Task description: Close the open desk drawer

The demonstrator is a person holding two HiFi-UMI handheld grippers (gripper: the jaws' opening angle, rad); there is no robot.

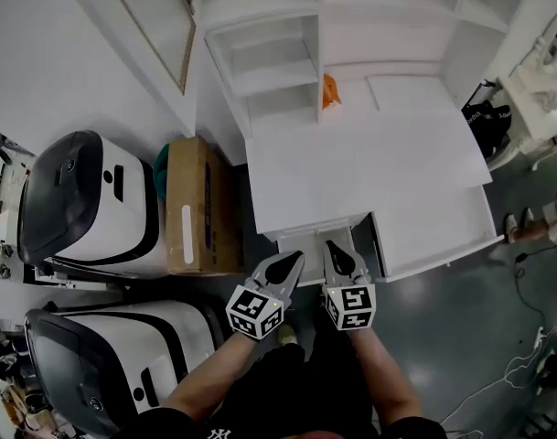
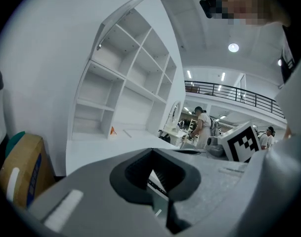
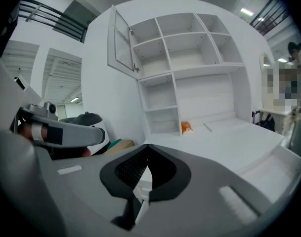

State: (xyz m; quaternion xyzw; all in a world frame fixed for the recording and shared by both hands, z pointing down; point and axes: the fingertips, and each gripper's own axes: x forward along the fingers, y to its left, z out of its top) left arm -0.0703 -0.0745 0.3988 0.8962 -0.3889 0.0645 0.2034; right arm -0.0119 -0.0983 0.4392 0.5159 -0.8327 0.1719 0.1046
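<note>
So the biggest thing in front of you is the white desk (image 1: 379,163), with its open shelf unit (image 1: 269,62) standing at the back of the top. Off to your left are two big white-and-black machines (image 1: 86,199), one nearer to you than the other. A cardboard box (image 1: 200,208) is wedged between the far machine and the side of the desk.

The drawer (image 1: 313,240) is at the front edge of the desk, on its left part, right ahead of you. It's pulled out only a little, so it's still open.

Your left gripper (image 1: 293,262) and right gripper (image 1: 336,250) sit side by side, both pointing at that drawer, with their tips over its front in the head view. I can't tell whether either one actually touches it.

Both sets of tongs are pinched together at the tips with nothing between them. All you get is the hollow between the dark pads, and the drawer's white edge shows through it.

The smallest thing is a little orange item (image 1: 330,91) at the back of the desktop, just beside the lower shelves.
</note>
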